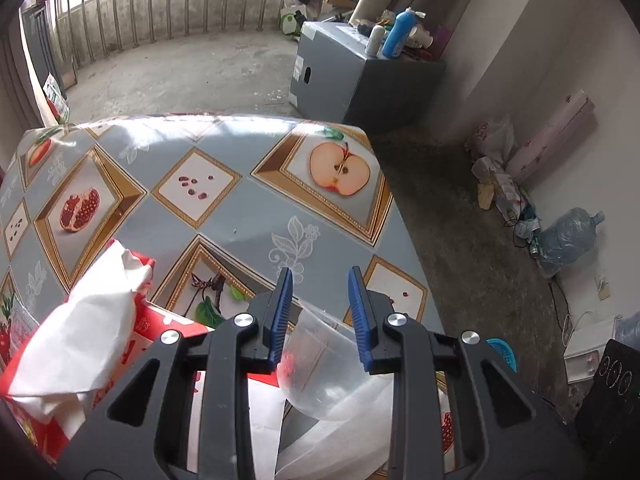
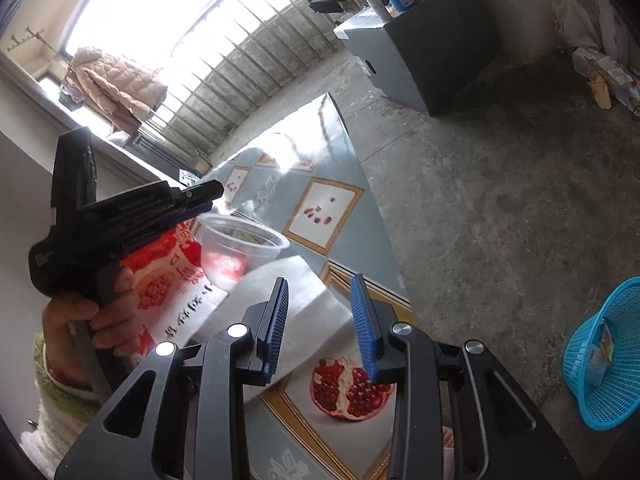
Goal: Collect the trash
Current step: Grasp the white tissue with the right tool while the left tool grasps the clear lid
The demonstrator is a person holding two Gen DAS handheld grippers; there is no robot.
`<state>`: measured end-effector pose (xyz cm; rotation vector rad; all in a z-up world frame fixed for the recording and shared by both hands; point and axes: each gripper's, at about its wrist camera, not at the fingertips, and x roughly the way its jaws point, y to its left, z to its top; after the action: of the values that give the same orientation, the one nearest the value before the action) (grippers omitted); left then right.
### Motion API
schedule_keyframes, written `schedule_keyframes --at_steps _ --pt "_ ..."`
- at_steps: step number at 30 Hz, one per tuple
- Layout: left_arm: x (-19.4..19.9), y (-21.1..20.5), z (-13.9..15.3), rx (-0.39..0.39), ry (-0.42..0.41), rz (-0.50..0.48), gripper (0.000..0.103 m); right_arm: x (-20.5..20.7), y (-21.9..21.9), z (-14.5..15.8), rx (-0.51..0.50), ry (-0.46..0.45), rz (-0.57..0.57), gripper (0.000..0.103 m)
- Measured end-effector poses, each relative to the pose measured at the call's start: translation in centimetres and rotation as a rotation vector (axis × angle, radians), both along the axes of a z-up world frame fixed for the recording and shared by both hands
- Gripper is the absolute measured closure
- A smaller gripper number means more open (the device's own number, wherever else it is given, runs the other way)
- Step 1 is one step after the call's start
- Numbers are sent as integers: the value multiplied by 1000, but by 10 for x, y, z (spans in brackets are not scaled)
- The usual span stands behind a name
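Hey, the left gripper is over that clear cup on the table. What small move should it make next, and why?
Probably lower the left gripper slightly so its fingers straddle the cup wall, then close. Its jaws stand apart with the cup below them, apparently untouched. The cup holds only red residue, so it looks like trash for the basket on the floor.

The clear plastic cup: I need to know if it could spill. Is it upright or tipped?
Upright. In the right wrist view the clear plastic cup stands on the table with its round rim facing up and red residue at the bottom.
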<state>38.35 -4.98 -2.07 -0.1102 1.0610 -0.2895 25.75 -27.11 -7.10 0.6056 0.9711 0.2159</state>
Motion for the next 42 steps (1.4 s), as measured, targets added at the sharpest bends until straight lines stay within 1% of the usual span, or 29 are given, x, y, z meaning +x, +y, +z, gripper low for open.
schedule_keyframes --at_steps 1,5,10,12,13,14,15,17,18,19,21,22,23,25,28,31,33,37,40,42 --pt "-2 0 -1 -1 6 -6 77 -2 0 -3 -14 10 8 70" --pt "-13 3 -1 7 30 -41 77 0 0 -18 -60 44 12 62" --pt "-31 8 -1 42 59 -80 77 11 6 -27 -114 44 36 61" --pt "-36 10 -1 54 64 -85 81 13 11 -27 -148 29 45 61" --pt "-39 11 -2 62 65 -89 86 15 13 -27 -161 21 48 61" --pt "-40 12 -3 66 64 -90 93 17 15 -26 -168 15 52 61" --pt "-41 12 -4 71 64 -92 96 19 16 -25 -172 11 55 61" --pt "-45 13 -4 72 65 -89 97 23 18 -24 -182 5 63 62" --pt "-48 13 -4 74 62 -88 97 23 21 -23 -192 -1 72 65" --pt "-51 12 -4 79 59 -90 97 23 23 -21 -207 -5 81 70" --pt "-57 10 -2 89 54 -102 97 18 30 -17 -232 -12 106 77" --pt "-63 7 -1 99 46 -113 98 15 32 -16 -244 -14 119 88" --pt "-68 5 0 107 41 -124 98 11 36 -16 -248 -5 137 96" --pt "-81 0 1 105 47 -155 98 3 39 -17 -239 6 159 98" --pt "-110 -5 -1 58 85 -204 98 -17 41 -14 -241 12 176 99" --pt "-150 -7 -3 12 102 -257 98 -48 38 -8 -207 16 180 99" --pt "-173 -2 -6 -17 114 -266 98 -73 36 -5 -186 18 173 99" --pt "-218 25 -11 -112 133 -221 98 -123 30 0 -168 29 140 99" --pt "-245 52 -7 -151 91 -162 98 -151 19 -2 -165 42 96 99" --pt "-258 71 -2 -170 60 -122 98 -163 11 -1 -161 48 65 99"
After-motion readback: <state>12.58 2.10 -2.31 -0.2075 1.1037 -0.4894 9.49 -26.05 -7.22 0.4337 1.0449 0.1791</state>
